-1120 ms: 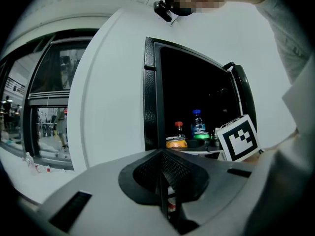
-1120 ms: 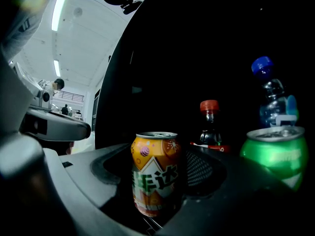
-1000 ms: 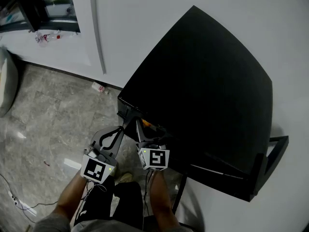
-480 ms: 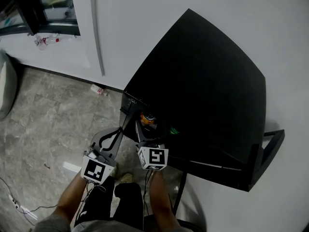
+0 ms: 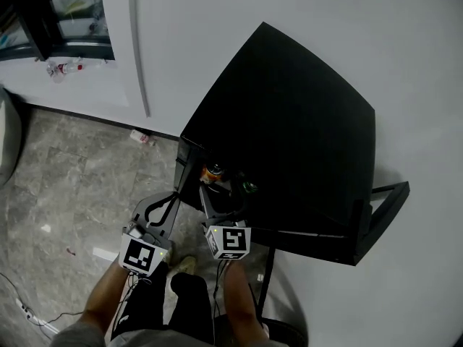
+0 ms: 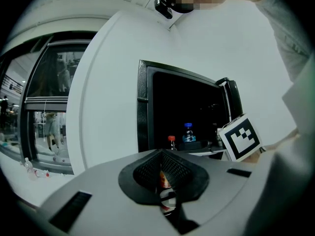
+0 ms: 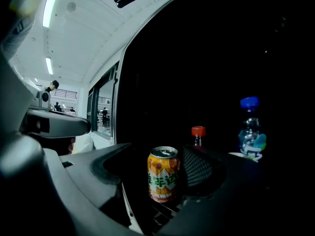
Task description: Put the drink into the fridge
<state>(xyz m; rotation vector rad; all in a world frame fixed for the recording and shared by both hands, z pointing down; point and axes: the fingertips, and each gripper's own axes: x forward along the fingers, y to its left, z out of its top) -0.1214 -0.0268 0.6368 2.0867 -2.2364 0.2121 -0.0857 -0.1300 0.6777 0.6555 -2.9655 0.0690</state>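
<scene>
The orange can [image 7: 163, 173] is gripped upright in the right tongs [image 7: 170, 178], its side pressed against the meshed pad. This is shown clearly only in the right gripper view, where a red-capped bottle [image 7: 198, 133] and a blue-capped bottle [image 7: 250, 124] are seen beyond it in the dark interior of the fridge [image 5: 289, 114]. In the head view the can is reduced to an orange spot at the fridge's open front, just under the edge of the black top. The left tongs [image 6: 162, 181] are closed together, as is seen in the left gripper view. There the fridge opening is framed against the white wall [image 6: 113, 82], both bottles are seen inside, and the right tongs' marker cube [image 6: 239, 137] is seen at the opening's right. The grey stone floor [image 5: 72, 179] is shown by the head view alone.
</scene>
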